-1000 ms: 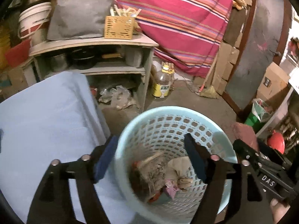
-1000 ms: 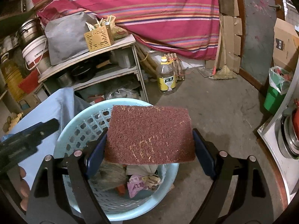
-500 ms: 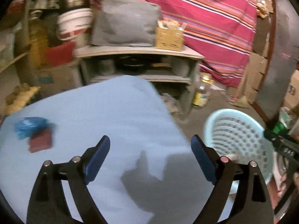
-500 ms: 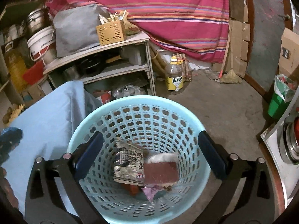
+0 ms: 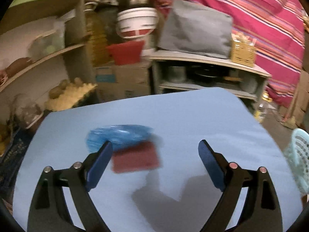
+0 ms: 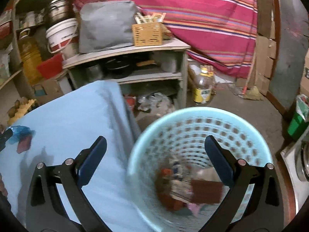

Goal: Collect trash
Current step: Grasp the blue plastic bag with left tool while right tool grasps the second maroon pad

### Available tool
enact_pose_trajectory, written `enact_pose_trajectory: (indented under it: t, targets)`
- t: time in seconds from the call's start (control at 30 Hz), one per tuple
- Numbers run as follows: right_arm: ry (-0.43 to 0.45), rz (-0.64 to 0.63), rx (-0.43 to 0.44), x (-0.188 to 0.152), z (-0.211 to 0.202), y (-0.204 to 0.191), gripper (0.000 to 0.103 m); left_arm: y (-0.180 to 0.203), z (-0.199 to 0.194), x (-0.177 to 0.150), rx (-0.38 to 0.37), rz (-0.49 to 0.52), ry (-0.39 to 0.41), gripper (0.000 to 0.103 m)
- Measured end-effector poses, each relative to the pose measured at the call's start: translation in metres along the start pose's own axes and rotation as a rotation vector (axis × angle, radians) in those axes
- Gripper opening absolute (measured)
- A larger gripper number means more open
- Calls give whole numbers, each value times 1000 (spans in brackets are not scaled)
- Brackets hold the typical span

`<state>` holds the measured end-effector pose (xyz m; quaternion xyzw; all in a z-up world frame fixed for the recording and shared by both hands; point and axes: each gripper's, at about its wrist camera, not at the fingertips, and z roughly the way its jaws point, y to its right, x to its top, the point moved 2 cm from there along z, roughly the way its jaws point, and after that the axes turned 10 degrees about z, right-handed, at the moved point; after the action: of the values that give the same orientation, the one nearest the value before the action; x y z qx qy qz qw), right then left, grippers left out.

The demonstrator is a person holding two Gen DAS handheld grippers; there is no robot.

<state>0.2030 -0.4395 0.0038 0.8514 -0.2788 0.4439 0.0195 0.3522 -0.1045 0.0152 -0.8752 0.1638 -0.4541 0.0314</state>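
A crumpled blue plastic bag [image 5: 118, 135] and a dark red scouring pad [image 5: 136, 158] lie together on the light blue table [image 5: 193, 119]. My left gripper [image 5: 154, 154] is open and empty above the table, with the pad just inside its left finger. My right gripper [image 6: 155, 150] is open and empty, over the gap between the table [image 6: 77, 119] and the pale blue basket [image 6: 202, 114]. The basket holds several pieces of trash, among them a red pad [image 6: 206, 191]. The bag [image 6: 18, 133] and pad [image 6: 24, 145] also show in the right wrist view at far left.
A grey shelf unit [image 6: 127, 58] with a grey bag and a wicker box stands behind the table. An oil bottle [image 6: 203, 89] stands on the floor by a striped red cloth [image 6: 202, 9]. A green bin [image 6: 299, 119] is at right. Shelves with buckets stand at left.
My right gripper let go of the red pad, which now lies in the basket, and swung left. My left gripper swung left from the basket to over the bag and pad.
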Motion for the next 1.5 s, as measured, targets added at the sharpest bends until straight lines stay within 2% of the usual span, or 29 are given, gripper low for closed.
enact_pose_trajectory:
  t: [0.13, 0.33, 0.47, 0.63, 0.77, 0.83, 0.93, 1.03, 1.23, 1.37, 1.5]
  targets:
    - [47, 19, 55, 1, 5, -22, 99, -34, 24, -7, 21, -54, -42, 88]
    - [-35, -89, 24, -5, 29, -75, 99, -65, 58, -16, 6, -105, -100, 88]
    - [-68, -116, 77, -14, 41, -110, 99, -70, 71, -16, 7, -85, -104, 85]
    - [-114, -185, 79, -26, 56, -142, 99, -73, 92, -16, -36, -44, -140, 51]
    - [-165, -171, 106, -35, 66, -156, 99, -82, 111, -15, -92, -76, -168, 34]
    - [-176, -156, 128, -39, 65, -160, 99, -85, 115, -15, -110, -85, -168, 18]
    - [-183, -149, 140, -40, 67, -167, 99, -91, 113, -15, -99, -82, -150, 12]
    - [-187, -164, 148, -42, 69, -178, 99, -102, 100, -18, -79, -88, -137, 11]
    - [-193, -176, 197, -48, 73, -217, 99, -141, 58, -39, 20, -113, -119, 11]
    - [-206, -193, 240, -62, 74, -259, 99, -165, 37, -57, 39, -169, -136, 11]
    - [-242, -227, 286, -81, 74, -307, 99, -176, 15, -75, 89, -164, -137, 11]
